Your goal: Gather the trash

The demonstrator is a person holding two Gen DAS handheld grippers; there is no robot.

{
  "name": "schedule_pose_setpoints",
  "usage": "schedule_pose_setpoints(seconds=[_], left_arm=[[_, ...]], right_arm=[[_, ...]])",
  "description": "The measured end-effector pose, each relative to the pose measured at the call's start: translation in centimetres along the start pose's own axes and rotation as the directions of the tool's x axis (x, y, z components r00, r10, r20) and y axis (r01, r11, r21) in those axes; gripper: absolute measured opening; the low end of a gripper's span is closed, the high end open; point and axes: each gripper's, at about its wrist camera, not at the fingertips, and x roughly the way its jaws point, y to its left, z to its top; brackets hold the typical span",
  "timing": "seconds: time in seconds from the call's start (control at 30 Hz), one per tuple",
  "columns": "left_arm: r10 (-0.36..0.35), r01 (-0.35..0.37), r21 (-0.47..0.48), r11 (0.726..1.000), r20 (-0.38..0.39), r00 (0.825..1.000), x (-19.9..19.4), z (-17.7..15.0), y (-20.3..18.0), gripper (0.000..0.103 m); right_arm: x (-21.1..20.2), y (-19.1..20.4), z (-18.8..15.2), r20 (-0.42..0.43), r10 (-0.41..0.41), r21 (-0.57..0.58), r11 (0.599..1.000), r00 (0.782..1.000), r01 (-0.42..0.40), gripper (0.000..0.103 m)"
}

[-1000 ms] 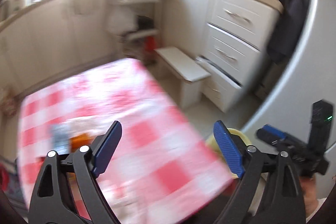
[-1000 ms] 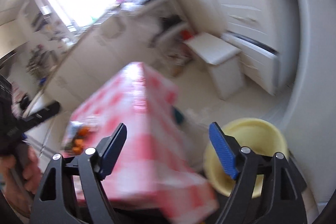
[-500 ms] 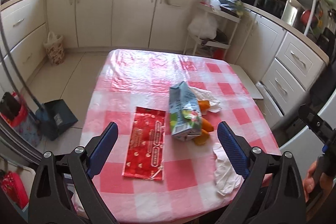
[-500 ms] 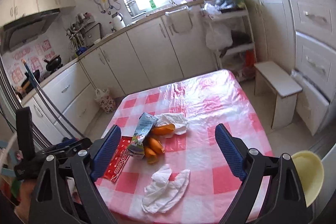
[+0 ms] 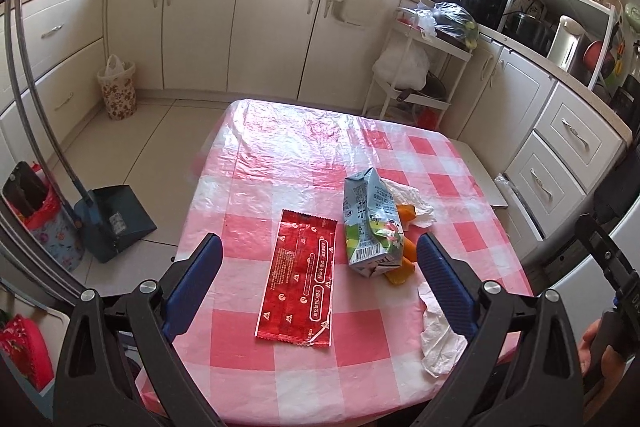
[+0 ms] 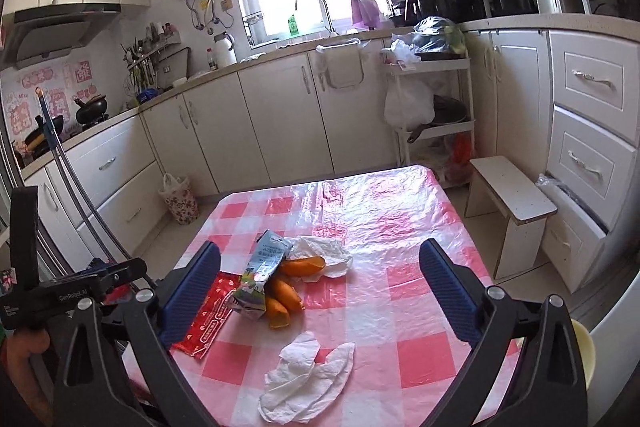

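On the red-and-white checked table (image 5: 304,155) lie a flat red wrapper (image 5: 299,277), a crushed blue-green carton (image 5: 370,225), orange peels (image 5: 402,265), a crumpled tissue behind the carton (image 5: 408,197) and a white tissue at the near right edge (image 5: 440,335). The right wrist view shows the same wrapper (image 6: 204,319), carton (image 6: 260,275), peels (image 6: 286,291) and near tissue (image 6: 304,383). My left gripper (image 5: 318,283) is open above the near edge, over the wrapper. My right gripper (image 6: 318,291) is open and empty above the table's near side.
A yellow bin (image 6: 582,355) stands at the right, below the table edge. A blue dustpan (image 5: 114,223) with a long handle stands left of the table. A small white stool (image 6: 508,199) and kitchen cabinets (image 5: 276,31) surround the table. A floral basket (image 5: 117,93) sits by the cabinets.
Both cameras swung from a blurred tilted view toward the right cabinets and bin to a steady view over the table. The trash items came into sight. Both grippers stayed open.
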Motion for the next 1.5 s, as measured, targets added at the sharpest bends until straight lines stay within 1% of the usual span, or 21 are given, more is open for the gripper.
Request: schedule_pose_setpoints(seconds=[0.23,0.73,1.5], left_arm=[[0.005,-0.006,-0.024,1.000,-0.006,1.000,0.1,0.0,0.6,0.094],[0.029,-0.030,-0.023,0.999,-0.015,0.999,0.4,-0.2,0.5,0.094],[0.043,-0.044,-0.032,0.999,-0.018,0.999,0.5,-0.2,1.1,0.094]], right_arm=[[-0.1,-0.4,0.0,0.007,-0.011,0.005,1.000,1.000,0.011,0.096],[-0.2,-0.4,0.0,0.001,-0.029,-0.006,1.000,1.000,0.029,0.096],[0.0,-0.3,-0.2,-0.013,-0.051,-0.035,0.998,0.999,0.050,0.096]])
